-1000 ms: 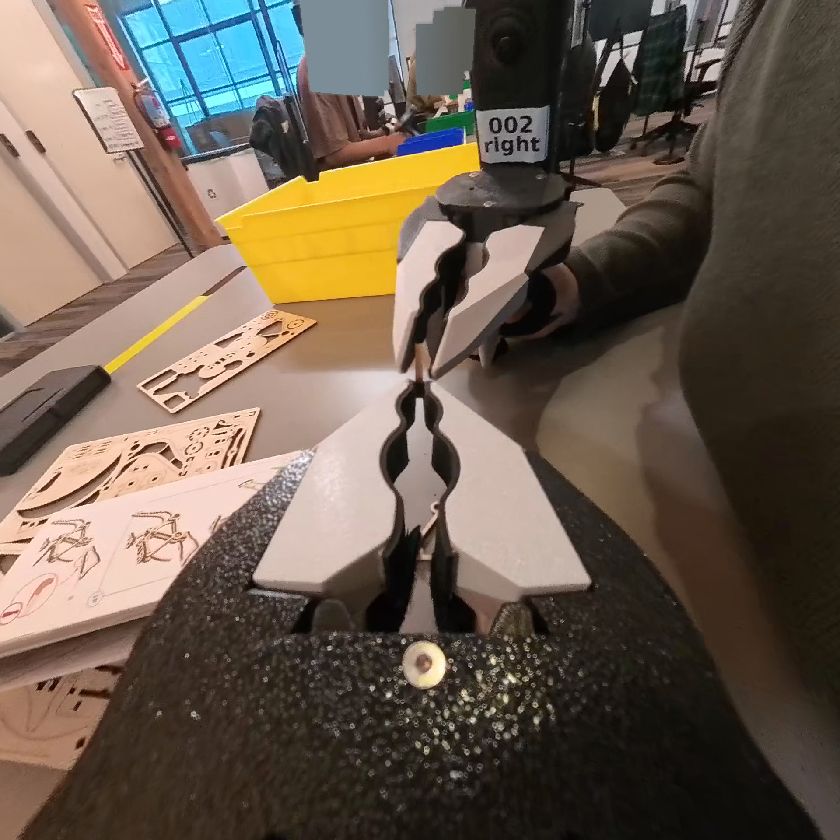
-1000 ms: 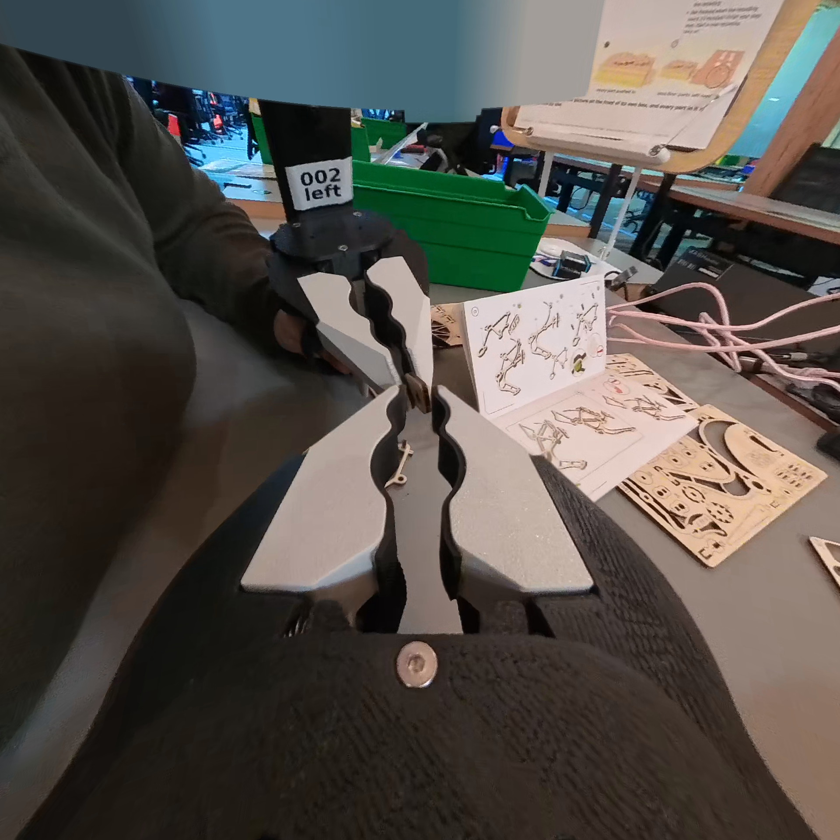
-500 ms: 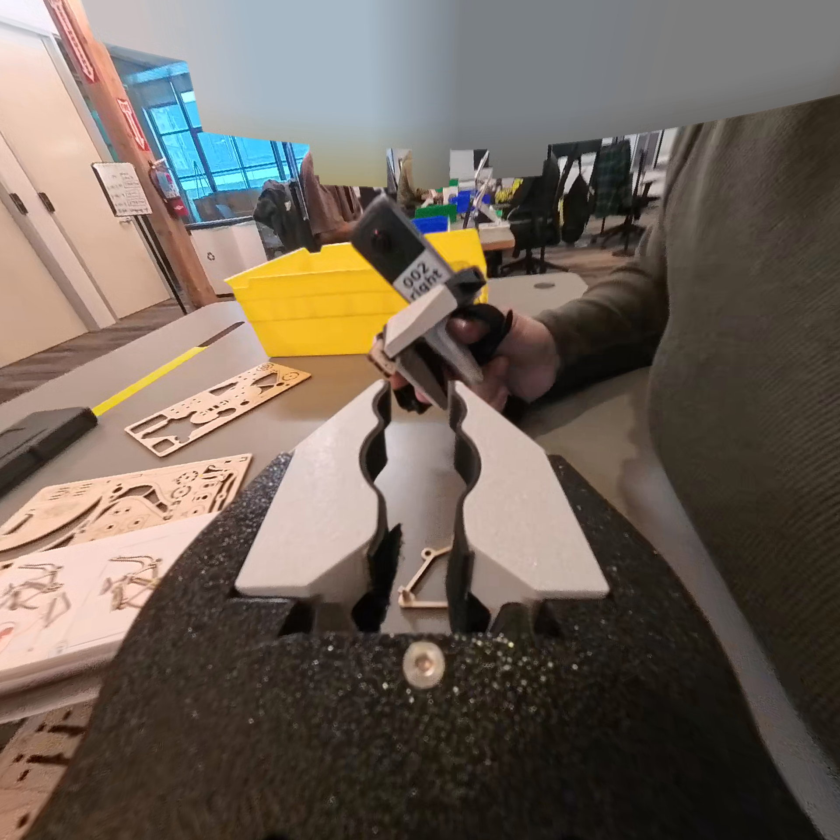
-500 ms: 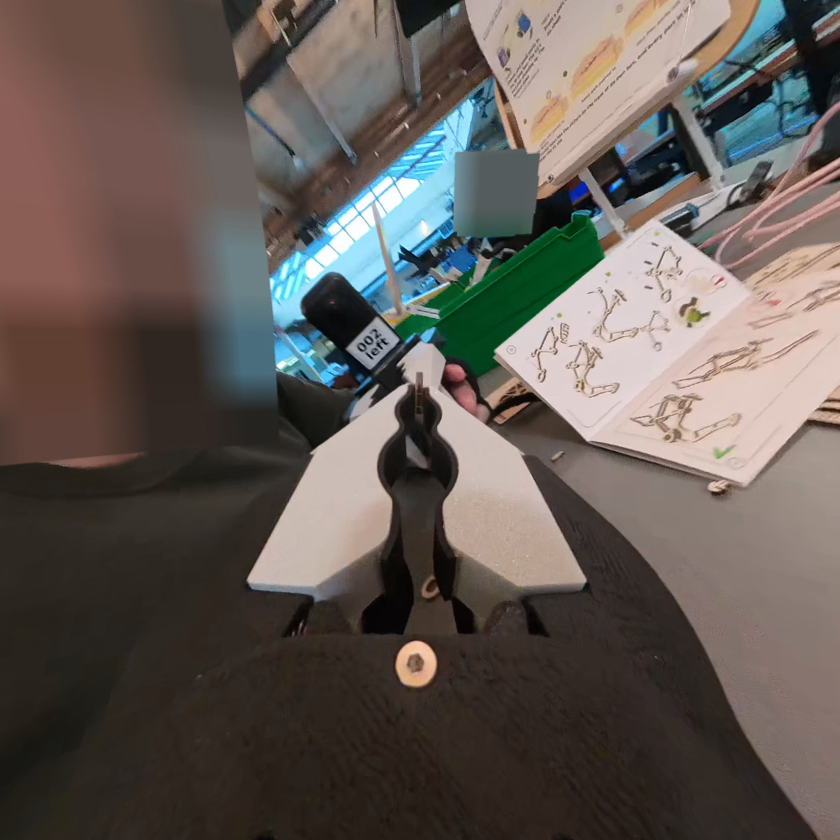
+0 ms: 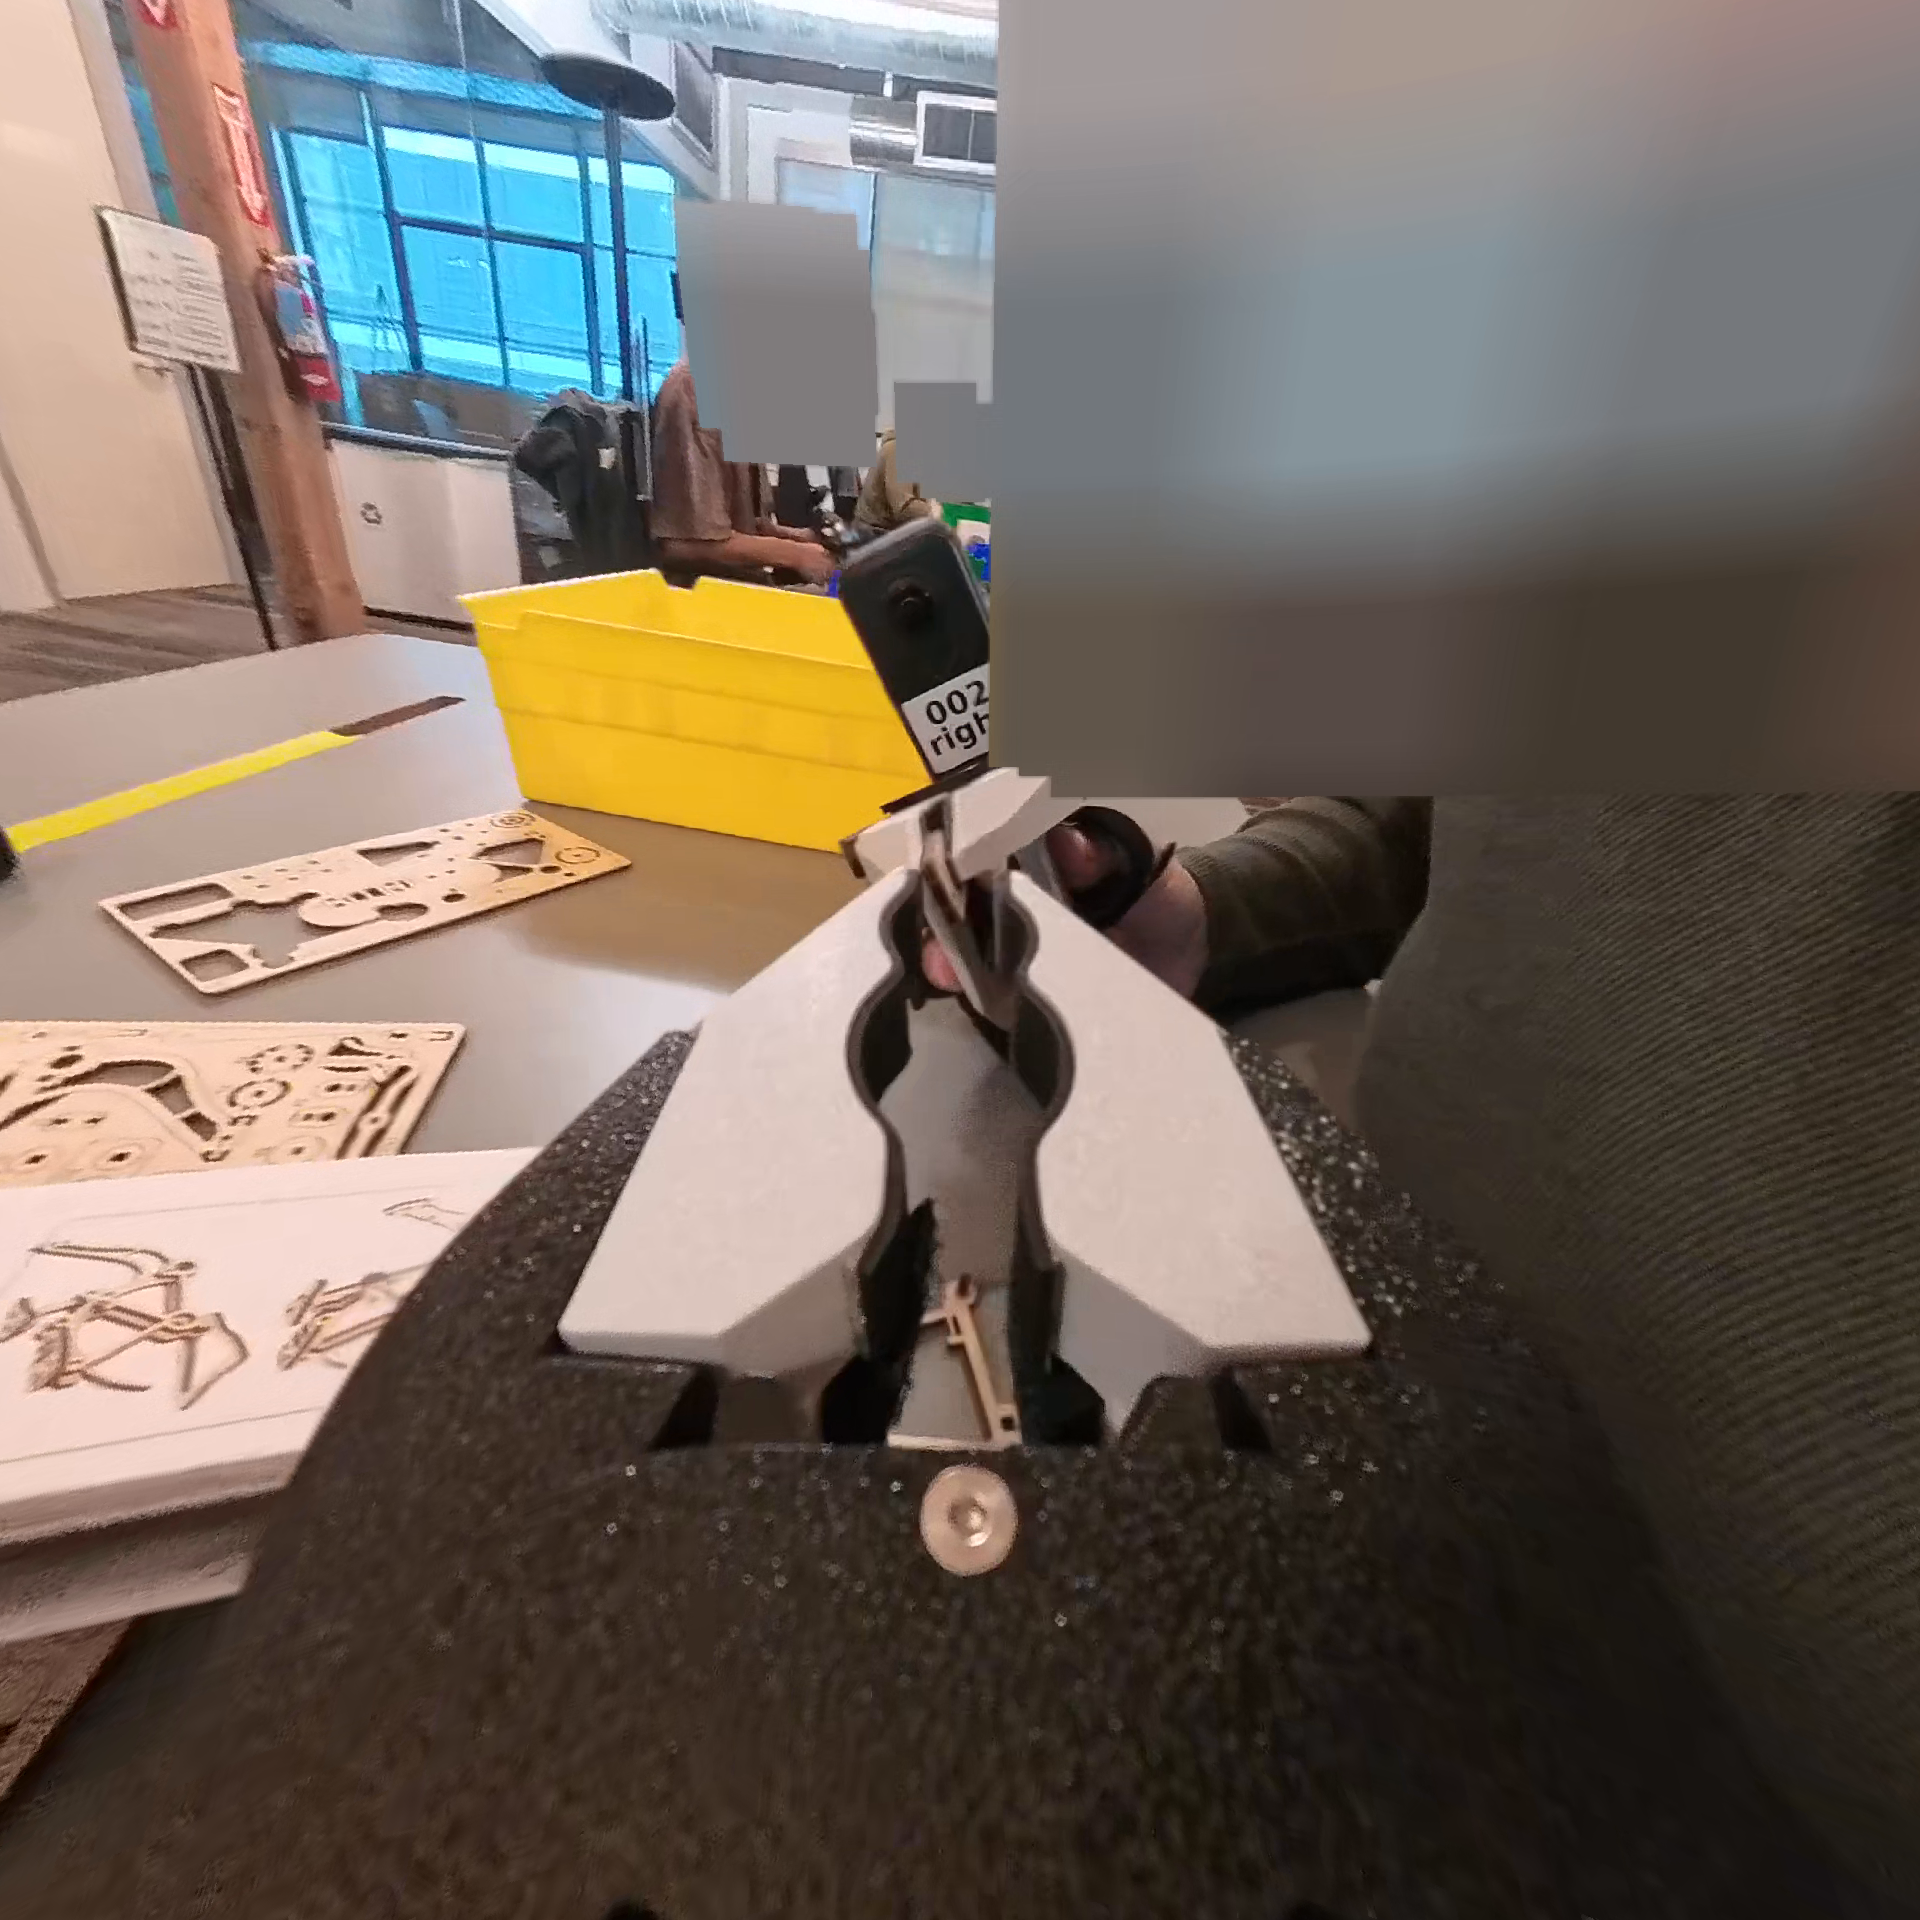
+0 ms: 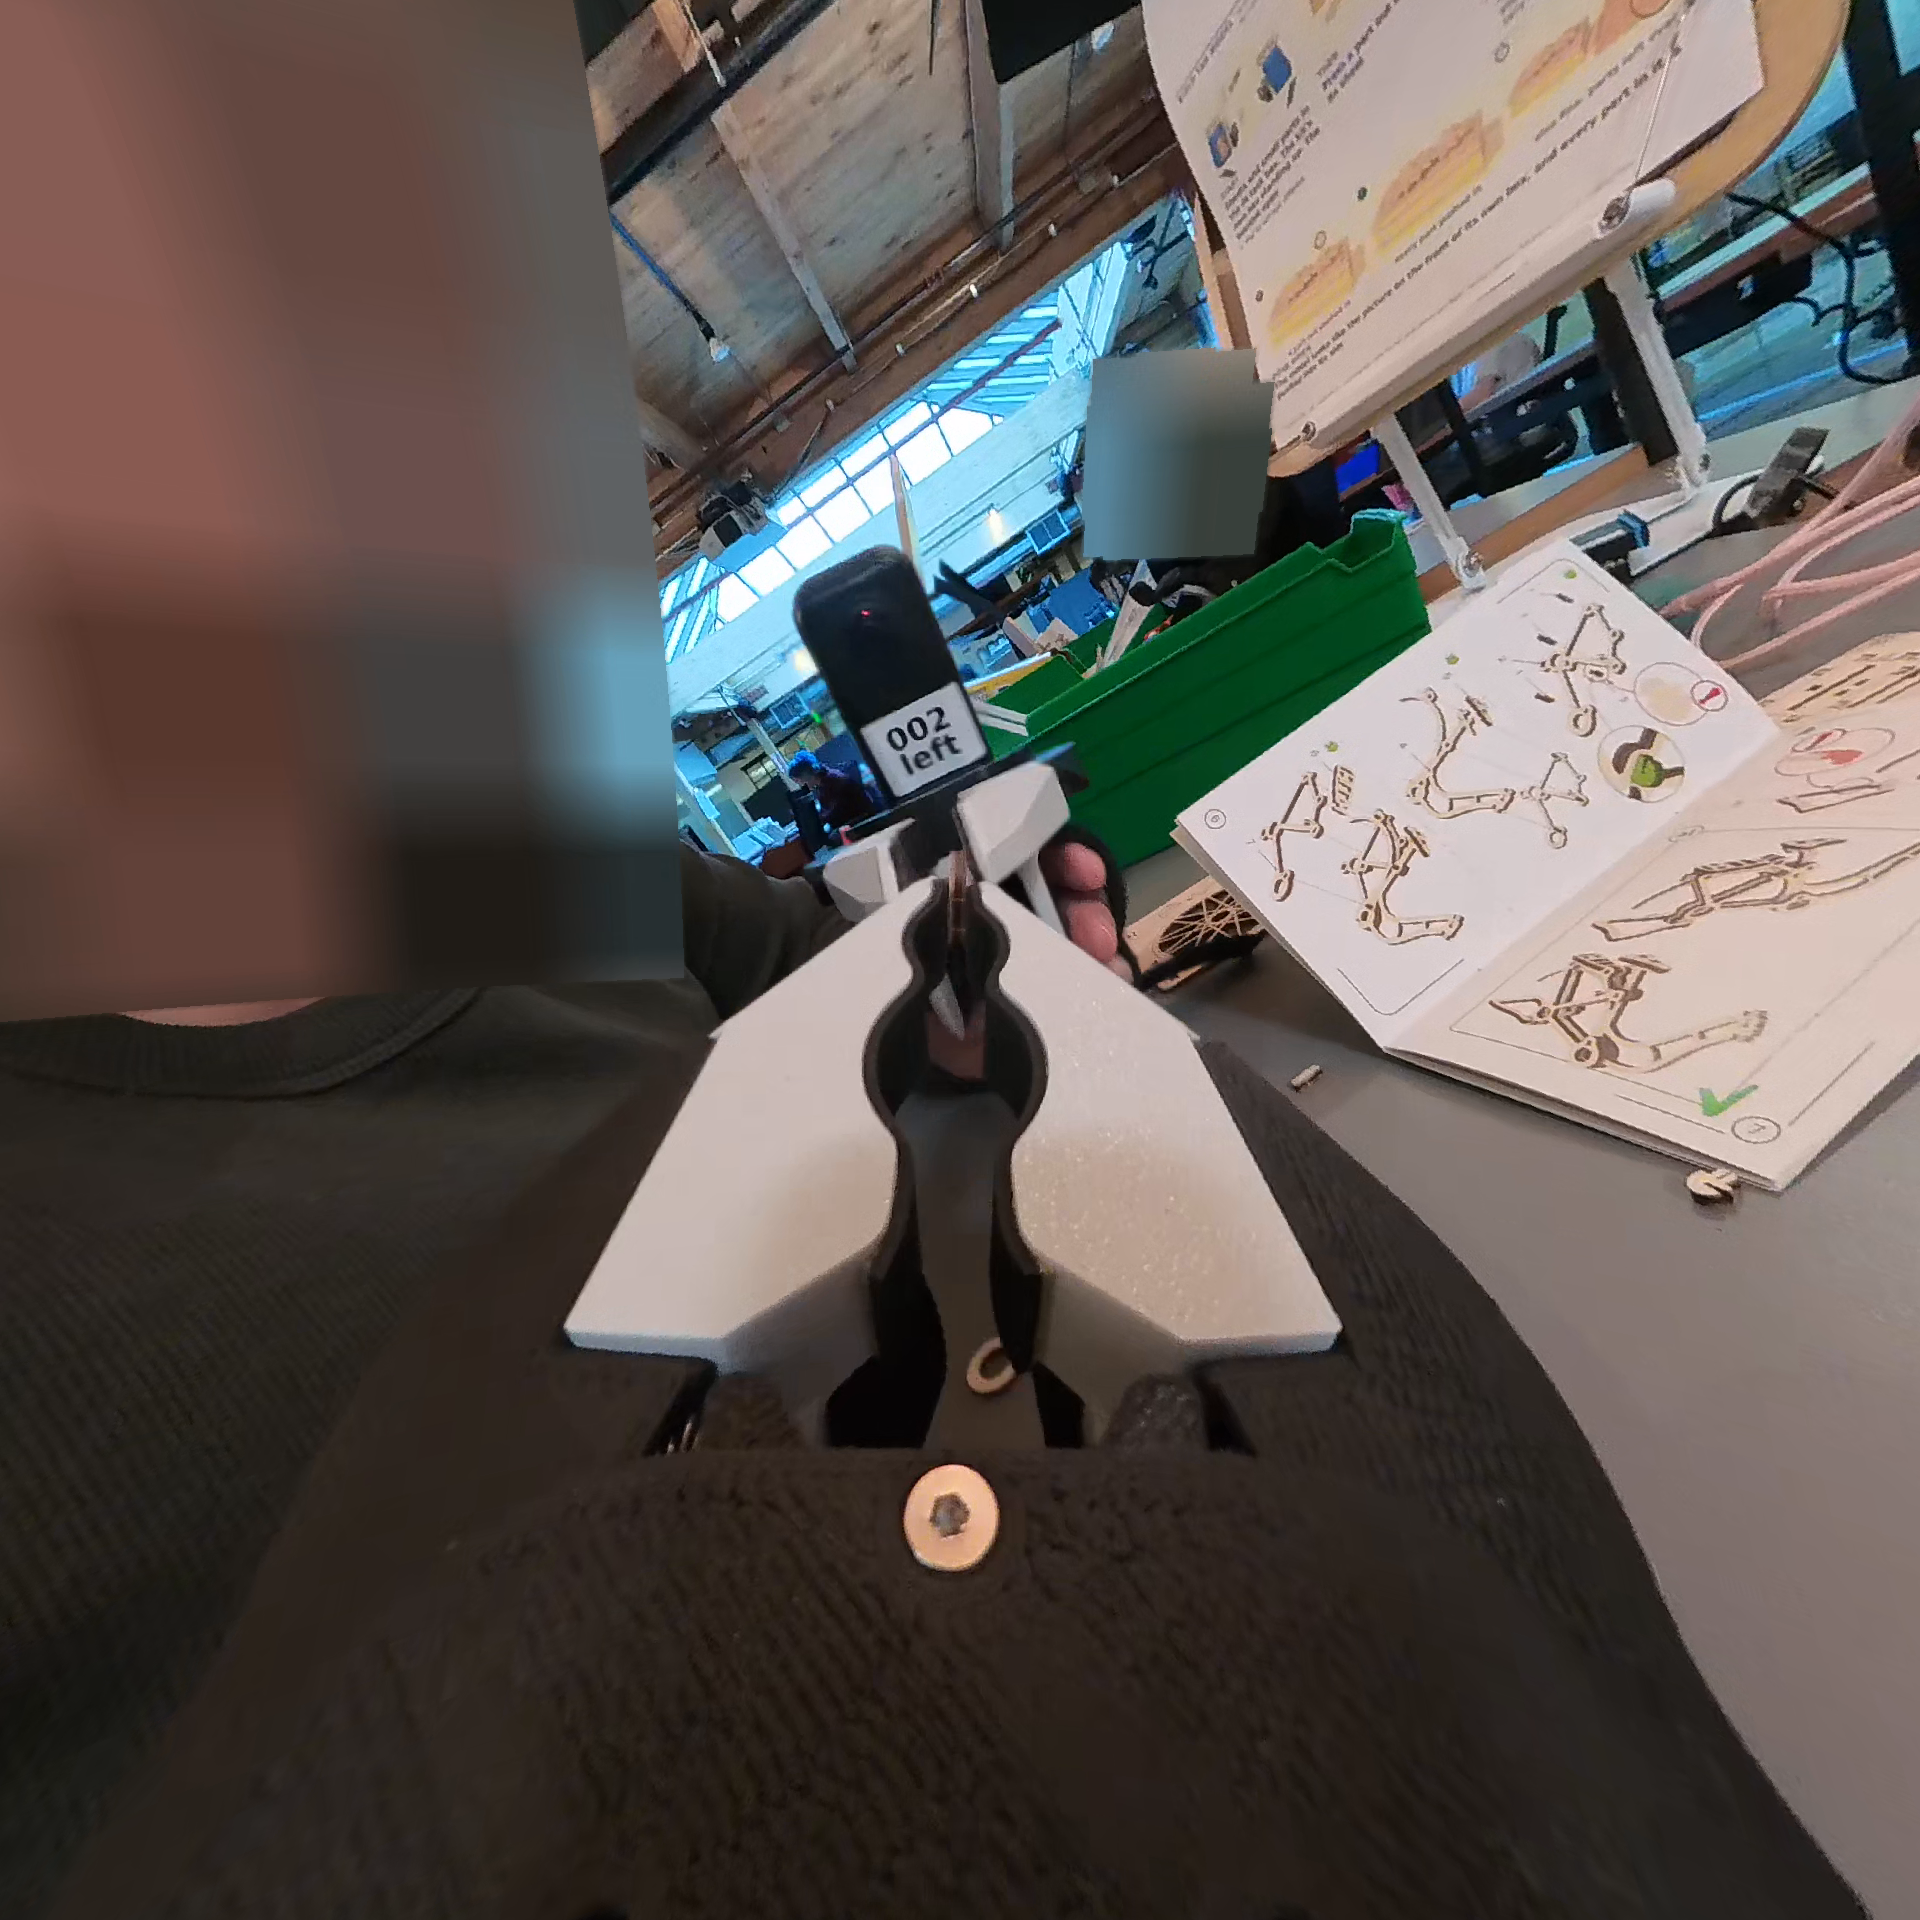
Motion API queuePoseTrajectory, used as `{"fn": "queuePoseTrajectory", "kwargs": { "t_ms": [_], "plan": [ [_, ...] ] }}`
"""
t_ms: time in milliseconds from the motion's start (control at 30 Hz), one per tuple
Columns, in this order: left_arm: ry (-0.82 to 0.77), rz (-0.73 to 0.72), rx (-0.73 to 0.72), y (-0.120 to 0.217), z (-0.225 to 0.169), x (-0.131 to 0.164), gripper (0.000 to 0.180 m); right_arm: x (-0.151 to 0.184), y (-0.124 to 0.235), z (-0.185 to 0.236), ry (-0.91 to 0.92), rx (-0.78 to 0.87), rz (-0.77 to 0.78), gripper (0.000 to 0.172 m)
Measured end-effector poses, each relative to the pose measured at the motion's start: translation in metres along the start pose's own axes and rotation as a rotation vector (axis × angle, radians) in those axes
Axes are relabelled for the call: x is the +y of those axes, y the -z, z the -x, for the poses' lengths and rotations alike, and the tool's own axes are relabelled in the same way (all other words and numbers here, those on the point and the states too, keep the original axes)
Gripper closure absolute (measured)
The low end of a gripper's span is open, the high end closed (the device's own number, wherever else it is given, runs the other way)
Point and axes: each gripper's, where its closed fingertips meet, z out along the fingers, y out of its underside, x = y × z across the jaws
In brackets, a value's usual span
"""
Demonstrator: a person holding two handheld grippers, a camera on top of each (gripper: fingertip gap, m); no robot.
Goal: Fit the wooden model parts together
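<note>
My right gripper (image 6: 956, 899) is shut on a thin brown wooden part (image 6: 957, 920) that stands edge-on between its fingertips, raised above the table. In the left wrist view the right gripper (image 5: 971, 935) points towards the camera, and its tip shows between my left gripper's fingers. My left gripper (image 5: 961, 894) is open with a narrow gap and holds nothing that I can see. Its white fingers (image 6: 1013, 821) show spread apart just beyond the held part. A loose wooden part (image 5: 971, 1351) lies on the table under the left gripper. A small wooden ring (image 6: 987, 1366) lies under the right one.
A yellow bin (image 5: 686, 717) and cut wooden sheets (image 5: 364, 894) (image 5: 208, 1091) lie to the left. An open instruction booklet (image 6: 1507, 883) and a green bin (image 6: 1226, 717) are on the other side. Small wooden bits (image 6: 1714, 1184) lie by the booklet. The person's dark sweater is close behind. The tips of both grippers are at nearly the same place.
A second ago my left gripper was shut on the wooden part. My right gripper closed on it, the left let go and opened wide, then narrowed. Both grippers have tilted upward.
</note>
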Motion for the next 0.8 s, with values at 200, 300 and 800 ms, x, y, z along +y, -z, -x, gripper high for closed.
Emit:
{"fn": "queuePoseTrajectory", "kwargs": {
  "t_ms": [200, 300, 800],
  "plan": [
    [0.098, 0.01, 0.018, 0.0, -0.002, -0.002, 0.18, -0.008, -0.001, 0.006, -0.005, -0.029, -0.039, 0.171],
    [0.103, 0.029, 0.036, -0.001, -0.003, -0.001, 0.18, -0.006, -0.001, 0.008, 0.071, -0.01, -0.003, 0.171],
    [0.119, 0.142, 0.025, -0.003, -0.001, 0.013, 0.18, 0.01, 0.004, 0.0, 0.224, 0.064, 0.198, 0.154]
  ]
}}
